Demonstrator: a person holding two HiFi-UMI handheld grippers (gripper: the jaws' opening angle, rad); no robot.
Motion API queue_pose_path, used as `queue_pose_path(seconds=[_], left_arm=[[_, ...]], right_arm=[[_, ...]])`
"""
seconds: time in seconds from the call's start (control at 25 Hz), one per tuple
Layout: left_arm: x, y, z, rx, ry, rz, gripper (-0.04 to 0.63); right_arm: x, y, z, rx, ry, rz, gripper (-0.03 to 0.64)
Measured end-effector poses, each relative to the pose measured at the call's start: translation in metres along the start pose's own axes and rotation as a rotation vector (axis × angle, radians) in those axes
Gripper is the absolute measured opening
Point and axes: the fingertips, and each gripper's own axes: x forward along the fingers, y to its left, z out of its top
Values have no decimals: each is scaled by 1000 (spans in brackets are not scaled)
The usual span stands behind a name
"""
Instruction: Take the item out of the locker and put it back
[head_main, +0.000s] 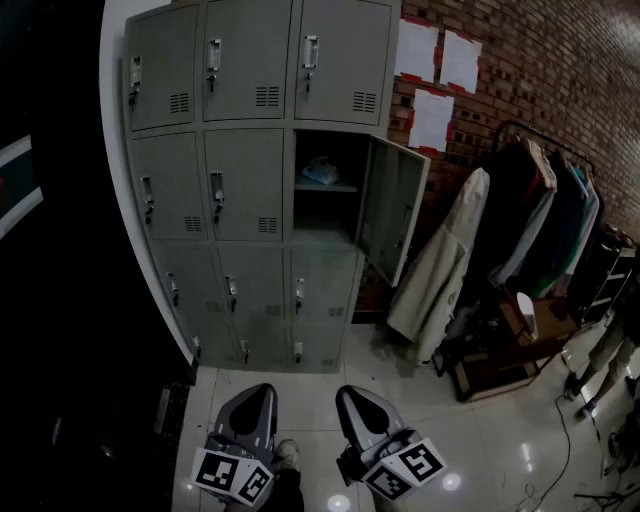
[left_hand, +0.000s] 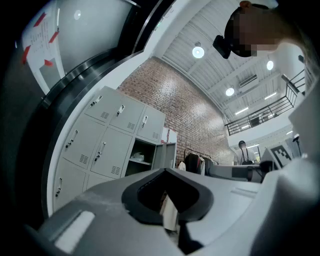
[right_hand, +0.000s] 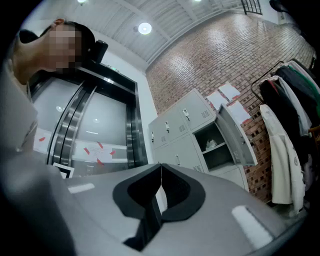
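Me: Brick-wall room, tiled floor (head_main: 480, 440), grey lockers (head_main: 250, 180) ahead, coat rack (head_main: 540, 215) off to the R. One door (head_main: 393, 205) in the middle row hangs open.

Mate: Which step?

Me: Approach, I reckon. Nothing's out yet. Item (head_main: 321, 172), pale & crumpled, can't tell what exactly, sits on the shelf (head_main: 326, 187) inside that open compartment.

Mate: Jaws?

Me: L gripper (head_main: 262, 388) & R gripper (head_main: 348, 392) are both held low, tilted up a bit. Jaws closed on both, tips meeting, nothing btw them.

Mate: So not near it?

Me: Nope, well apart. Item's up & ahead of both, slightly R of centre. Nxt move prob calls for stepping in, lifting one gripper to shelf height & opening its jaws before it goes in. Door juts out on the R, so keep clear of its edge.
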Motion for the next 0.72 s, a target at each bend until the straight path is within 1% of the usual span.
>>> queue_pose_path(seconds=[0.12, 0.24, 0.32, 0.48, 0.6, 0.72], left_arm=[[37, 18, -9, 1, -24, -36, 4], [76, 49, -13, 9, -39, -46, 5], [108, 73, -12, 15, -44, -51, 4], [177, 130, 1, 58, -37, -46, 4], [232, 181, 10, 51, -37, -30, 5], [288, 217, 24, 45, -74, -44, 4]], right_arm=[[23, -31, -3, -23, -29, -22, 0], [64, -55, -12, -30, -33, -4, 0], [100, -73, -13, -35, -32, 9, 0], [187, -109, -2, -37, -43, 22, 0], [253, -137, 8, -46, -49, 32, 0], [305, -169, 21, -82, -70, 27, 0]])
